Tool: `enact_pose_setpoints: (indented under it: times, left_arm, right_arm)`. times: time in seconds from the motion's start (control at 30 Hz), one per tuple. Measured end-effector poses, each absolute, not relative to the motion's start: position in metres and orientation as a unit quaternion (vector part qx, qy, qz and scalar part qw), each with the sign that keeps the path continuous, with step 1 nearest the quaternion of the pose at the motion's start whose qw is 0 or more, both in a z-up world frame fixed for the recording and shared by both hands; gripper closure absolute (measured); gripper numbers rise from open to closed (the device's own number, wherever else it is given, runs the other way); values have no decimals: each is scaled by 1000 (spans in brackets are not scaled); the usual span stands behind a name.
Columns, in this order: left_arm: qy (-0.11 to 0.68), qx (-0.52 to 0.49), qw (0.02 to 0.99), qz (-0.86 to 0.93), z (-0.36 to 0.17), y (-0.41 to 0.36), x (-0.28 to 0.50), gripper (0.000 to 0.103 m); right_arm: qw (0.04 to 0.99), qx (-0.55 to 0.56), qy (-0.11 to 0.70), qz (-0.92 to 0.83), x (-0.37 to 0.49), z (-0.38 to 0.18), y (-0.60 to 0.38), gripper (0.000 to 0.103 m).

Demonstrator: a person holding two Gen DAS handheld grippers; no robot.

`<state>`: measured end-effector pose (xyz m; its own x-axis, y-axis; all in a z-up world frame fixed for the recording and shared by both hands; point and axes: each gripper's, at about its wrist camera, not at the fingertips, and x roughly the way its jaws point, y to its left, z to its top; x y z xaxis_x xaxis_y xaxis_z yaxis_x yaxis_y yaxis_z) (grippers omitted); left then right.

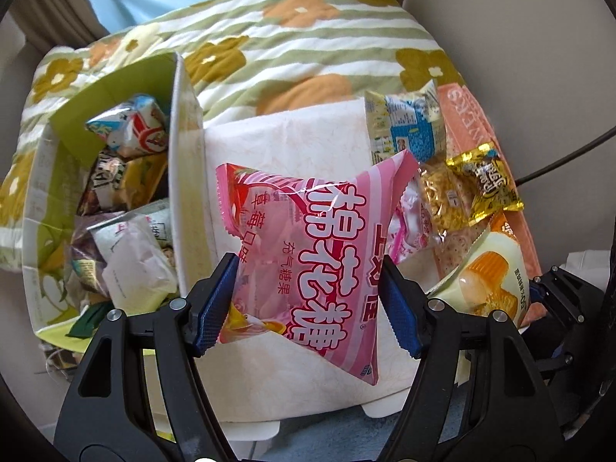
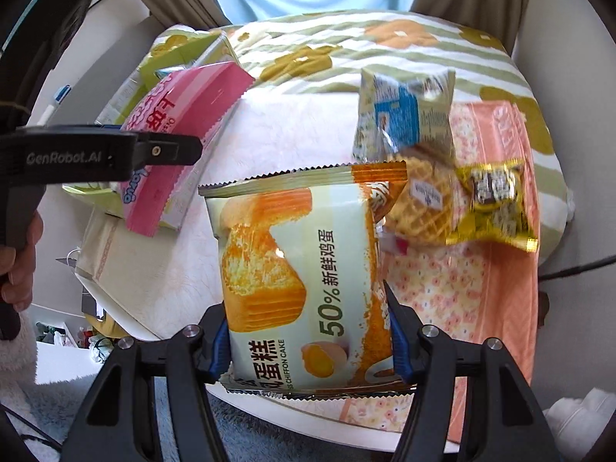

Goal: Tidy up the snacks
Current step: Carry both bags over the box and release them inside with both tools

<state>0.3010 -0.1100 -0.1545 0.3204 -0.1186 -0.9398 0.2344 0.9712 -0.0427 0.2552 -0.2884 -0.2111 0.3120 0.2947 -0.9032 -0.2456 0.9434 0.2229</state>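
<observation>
My left gripper (image 1: 308, 296) is shut on a pink marshmallow bag (image 1: 308, 246) and holds it above the white table (image 1: 308, 134), just right of the green snack box (image 1: 111, 200), which holds several packets. My right gripper (image 2: 308, 340) is shut on an orange chiffon cake packet (image 2: 296, 269), lifted over the table. That packet also shows in the left wrist view (image 1: 489, 281). The left gripper (image 2: 169, 150) with the pink bag (image 2: 181, 115) shows at the left of the right wrist view, beside the green box (image 2: 184, 50).
Loose snacks lie on a peach floral cloth (image 2: 496, 269) at the right: a blue-and-cream packet (image 2: 404, 115), a waffle biscuit packet (image 2: 423, 200) and a gold-wrapped candy (image 2: 496, 204). A flowered quilt (image 2: 346, 46) lies behind the table. A person sits beyond it.
</observation>
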Motion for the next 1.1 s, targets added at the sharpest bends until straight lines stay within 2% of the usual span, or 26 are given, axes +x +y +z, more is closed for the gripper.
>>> enact_pose_setpoints:
  times: [0.23, 0.4, 0.63, 0.9, 0.97, 1.1]
  left_arm:
    - [523, 20, 849, -75, -108, -60, 315, 35]
    - [507, 4, 861, -47, -95, -4, 330, 35]
    - [510, -16, 860, -23, -103, 82, 368, 35]
    - [537, -6, 843, -27, -136, 146, 422, 34]
    - [547, -13, 836, -35, -146, 155, 433, 32]
    - [562, -10, 826, -49, -165, 159, 447, 13]
  right_arm:
    - [830, -6, 522, 194, 288, -170, -257, 43]
    - [847, -24, 487, 211, 317, -142, -220, 43]
    - [854, -13, 464, 235, 364, -121, -148, 43]
    - [850, 18, 477, 225, 407, -137, -83, 43]
    - [847, 24, 485, 217, 414, -144, -73, 43]
    - [841, 37, 502, 199, 422, -155, -59, 43]
